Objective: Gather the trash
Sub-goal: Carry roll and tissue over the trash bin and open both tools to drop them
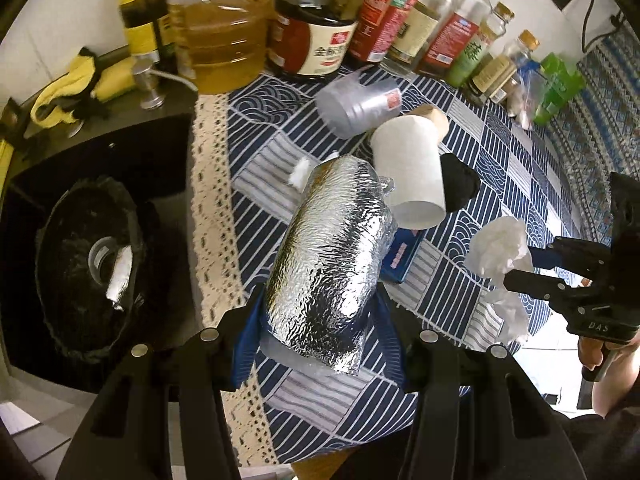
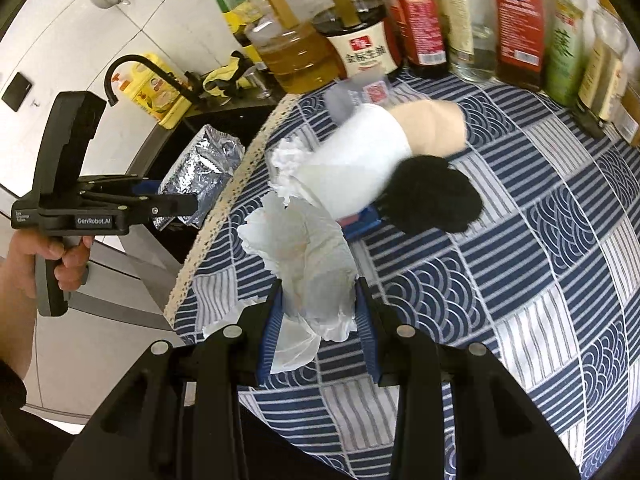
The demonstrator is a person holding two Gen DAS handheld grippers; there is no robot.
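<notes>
Foil pack (image 1: 332, 256) hides blue box (image 1: 402, 260) partly.

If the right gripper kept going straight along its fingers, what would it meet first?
Probably the white paper cup lying just beyond the crumpled tissue that the right gripper holds; depth is unclear.

Bottles (image 2: 516, 24) and jars line the back of the counter (image 2: 540, 264), walling off that side. Mid-cloth, a white paper cup (image 1: 412, 172), a tipped clear plastic cup (image 1: 360, 100), a small blue box (image 1: 400, 256) and a black lump (image 2: 436, 196) crowd close together. The right part of the cloth lies bare. Left of the lace edge, the black-lined bin (image 1: 88, 264) gapes open-topped.
</notes>
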